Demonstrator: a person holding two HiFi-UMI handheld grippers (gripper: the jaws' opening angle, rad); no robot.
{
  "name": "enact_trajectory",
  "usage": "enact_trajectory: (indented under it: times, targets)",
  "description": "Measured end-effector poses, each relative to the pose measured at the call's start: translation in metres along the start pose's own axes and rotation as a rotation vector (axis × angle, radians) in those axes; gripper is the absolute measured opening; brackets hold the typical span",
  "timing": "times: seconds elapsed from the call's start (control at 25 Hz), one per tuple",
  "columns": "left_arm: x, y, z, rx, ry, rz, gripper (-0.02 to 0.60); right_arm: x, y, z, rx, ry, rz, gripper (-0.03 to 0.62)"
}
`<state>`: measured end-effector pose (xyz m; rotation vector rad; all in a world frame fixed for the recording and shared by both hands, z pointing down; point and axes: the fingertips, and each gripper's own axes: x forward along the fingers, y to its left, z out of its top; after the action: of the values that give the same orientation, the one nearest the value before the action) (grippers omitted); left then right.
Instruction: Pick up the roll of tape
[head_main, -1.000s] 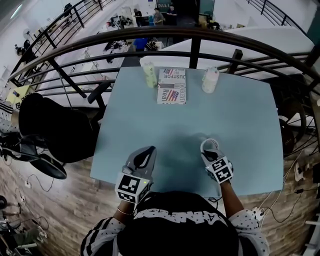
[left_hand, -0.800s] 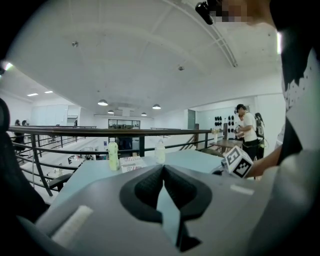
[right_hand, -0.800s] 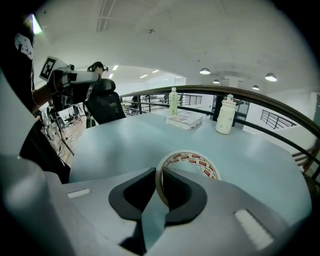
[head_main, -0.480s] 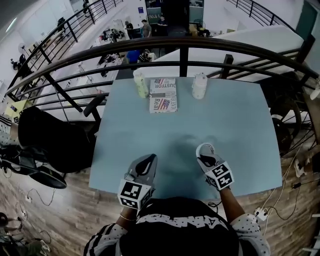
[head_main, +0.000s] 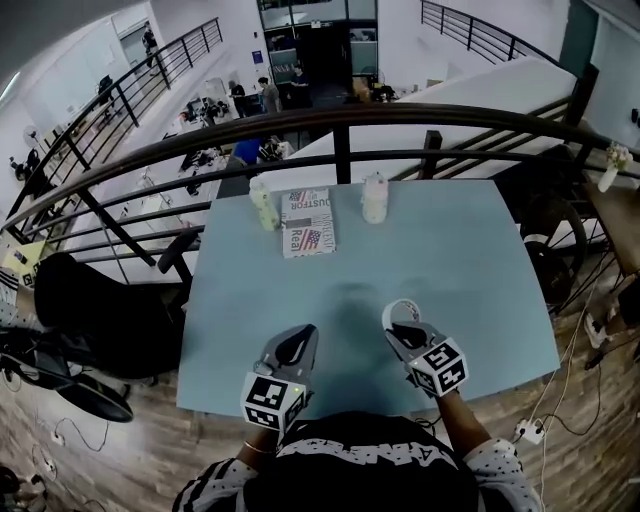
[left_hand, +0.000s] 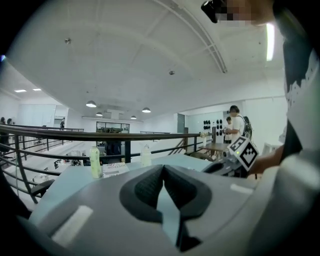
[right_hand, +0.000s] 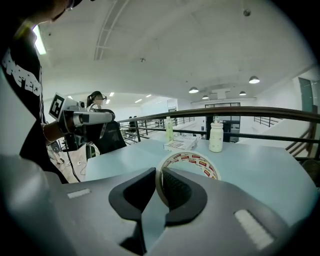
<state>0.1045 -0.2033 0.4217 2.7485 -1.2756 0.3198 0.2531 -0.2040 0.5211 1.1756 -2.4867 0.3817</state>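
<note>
Lower centre of head view: roll of tape pinched through its wall by right tool, jaws part-closed on it, over near part of pale blue bench. To its left: left tool, jaws together, empty. Upper bench edge: pale green bottle, booklet, white bottle.

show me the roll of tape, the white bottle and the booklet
roll of tape (right_hand: 192, 159), right gripper view, on the printed upper arc of the ring
white bottle (head_main: 374, 200), head view, on its body
booklet (head_main: 307, 222), head view, on the middle of its cover
</note>
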Motion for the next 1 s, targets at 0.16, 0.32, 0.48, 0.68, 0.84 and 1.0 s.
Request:
enact_trajectory:
  times: [0.16, 0.32, 0.48, 0.68, 0.84, 1.0]
  targets:
    - [0.005, -0.006, 0.006, 0.008, -0.013, -0.030, 0.000, -0.011, 0.004, 0.014, 0.018, -0.051, -0.015, 0.052]
    - [0.009, -0.013, 0.009, 0.003, -0.025, -0.049, 0.000, -0.023, 0.007, 0.022, 0.019, -0.082, -0.021, 0.052]
    - [0.008, -0.017, 0.005, 0.003, -0.016, -0.058, 0.000, -0.033, 0.011, 0.030, 0.029, -0.122, -0.027, 0.052]
    - [0.006, -0.015, 0.003, 0.008, -0.014, -0.046, 0.000, -0.040, 0.016, 0.040, 0.038, -0.158, -0.026, 0.052]
    - [0.003, -0.012, 0.004, 0.007, -0.016, -0.034, 0.000, -0.041, 0.020, 0.046, 0.040, -0.183, -0.023, 0.052]
    - [0.000, -0.013, 0.000, -0.001, 0.003, -0.035, 0.000, -0.041, 0.021, 0.048, 0.031, -0.191, -0.021, 0.052]
